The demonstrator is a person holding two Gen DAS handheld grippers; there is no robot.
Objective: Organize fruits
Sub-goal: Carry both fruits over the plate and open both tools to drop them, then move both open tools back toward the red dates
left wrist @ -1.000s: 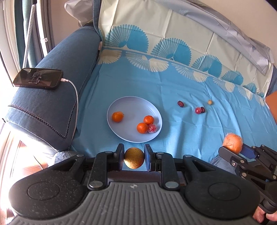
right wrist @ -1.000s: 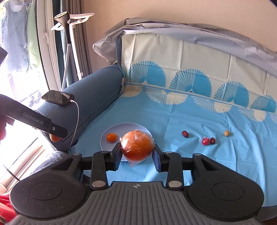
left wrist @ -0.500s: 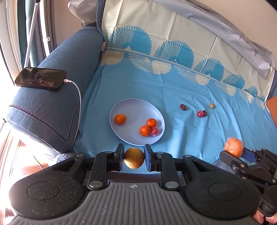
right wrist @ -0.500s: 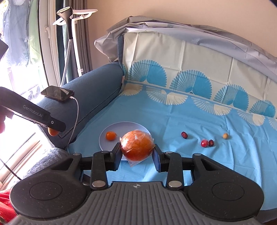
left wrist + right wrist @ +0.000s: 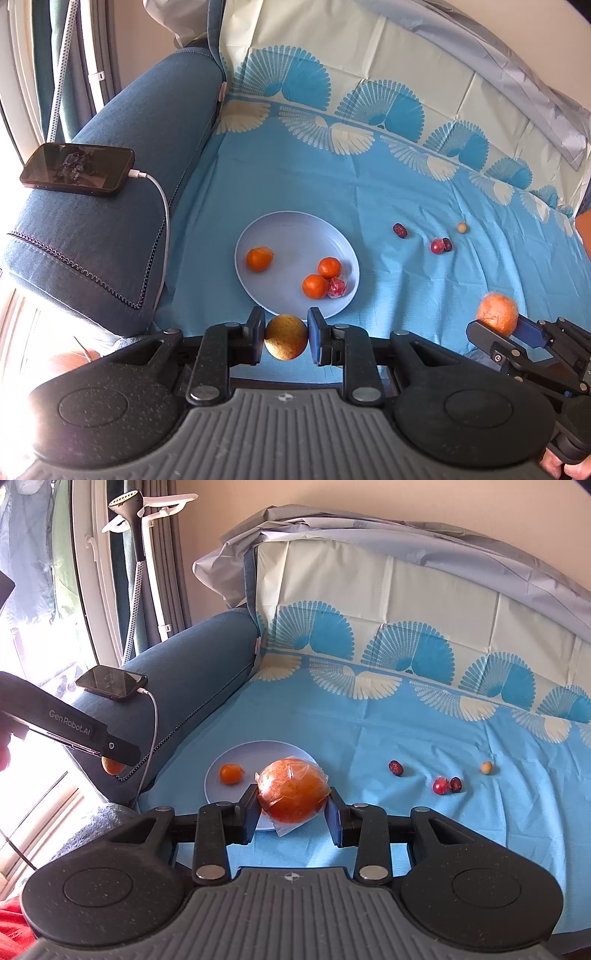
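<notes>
Left gripper (image 5: 286, 341): clamped on a small yellow-brown fruit (image 5: 286, 342), both pads pressing its sides, held just short of the plate's near rim.

Right gripper (image 5: 293, 808): closed around a large orange fruit in clear wrap (image 5: 293, 791), the pads tight on either side (a flap of the wrap hangs below). In the left wrist view it sits above the cloth, off to the plate's right.

Plate (image 5: 280, 229): pale blue, lying on the blue cloth (image 5: 295, 177) near its left edge, close to the sofa arm.

On the plate: one small orange (image 5: 259, 258) alone on the left side; two more oranges (image 5: 323, 277) on the right side, touching each other, with a red wrapped fruit (image 5: 337, 288) tucked against them by the rim.

Loose fruit on the cloth: a dark red date (image 5: 399, 230) to the right of the plate; further right a red round fruit (image 5: 438, 246) touching a second dark date (image 5: 447, 244); a small pale yellow fruit (image 5: 461, 227) just beyond that pair, toward the back edge.

Sofa arm (image 5: 110, 177): blue fabric, along the cloth's left edge.

Phone (image 5: 77, 173): lying flat on top of the sofa arm, screen up, a white cable (image 5: 162, 206) plugged in and trailing down the arm's side.

Person: only a bit of hand (image 5: 565, 466) shows at the bottom right corner of the left wrist view, on the right gripper's handle.
</notes>
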